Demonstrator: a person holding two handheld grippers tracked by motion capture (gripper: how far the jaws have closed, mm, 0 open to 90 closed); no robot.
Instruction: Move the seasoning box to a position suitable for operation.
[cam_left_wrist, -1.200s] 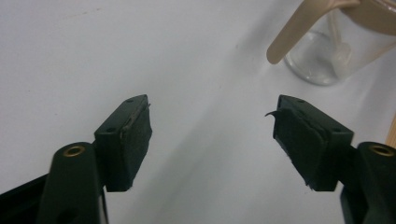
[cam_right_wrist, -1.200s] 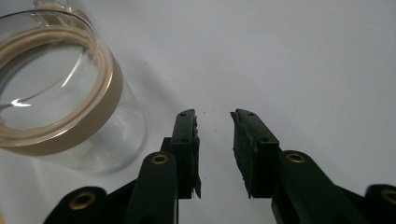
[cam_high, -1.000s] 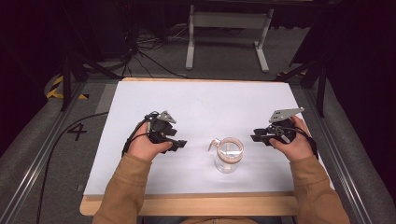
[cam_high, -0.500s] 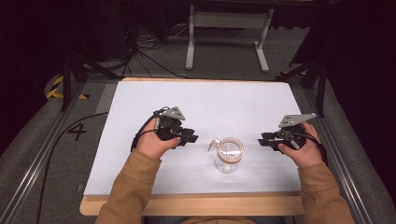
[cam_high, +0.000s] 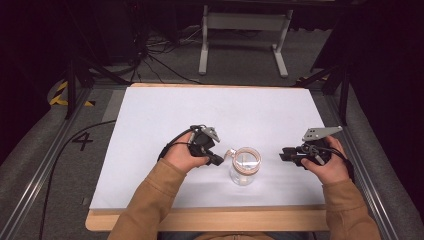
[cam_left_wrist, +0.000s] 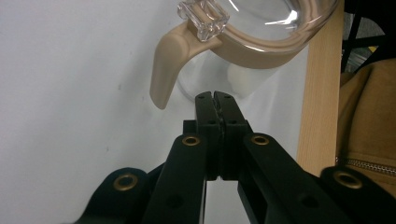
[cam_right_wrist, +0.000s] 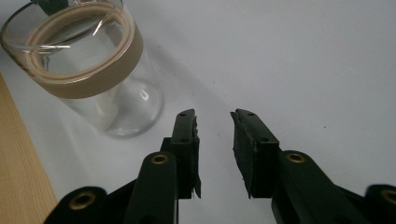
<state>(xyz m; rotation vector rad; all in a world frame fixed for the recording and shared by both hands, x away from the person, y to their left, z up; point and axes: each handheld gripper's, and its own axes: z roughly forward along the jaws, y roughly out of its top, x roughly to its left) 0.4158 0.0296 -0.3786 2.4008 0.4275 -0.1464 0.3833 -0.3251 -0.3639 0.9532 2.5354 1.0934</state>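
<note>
A clear glass jar (cam_high: 245, 166) with a tan lid ring (cam_left_wrist: 261, 46) stands near the table's front middle. A tan tab (cam_left_wrist: 170, 60) sticks out of the ring on the jar's left side. My left gripper (cam_high: 219, 161) lies just left of the jar, pointing at it. Its jaws have just been closing and now stand shut with nothing between them, tips (cam_left_wrist: 215, 95) just below the tab. My right gripper (cam_high: 282, 155) is a short way to the right of the jar (cam_right_wrist: 84, 65). Its jaws (cam_right_wrist: 214, 114) have just narrowed slightly and stand open over bare table.
The white table top (cam_high: 225, 110) stretches far behind the jar. A wooden front edge (cam_high: 225, 220) runs just near of it. Metal rails (cam_high: 370, 190) flank the table. A grey stand (cam_high: 245, 30) and cables (cam_high: 150, 55) lie on the floor beyond.
My left hand has moved right, up to the jar, and its jaws have gone from wide open to shut. My right hand has shifted slightly toward the near edge.
</note>
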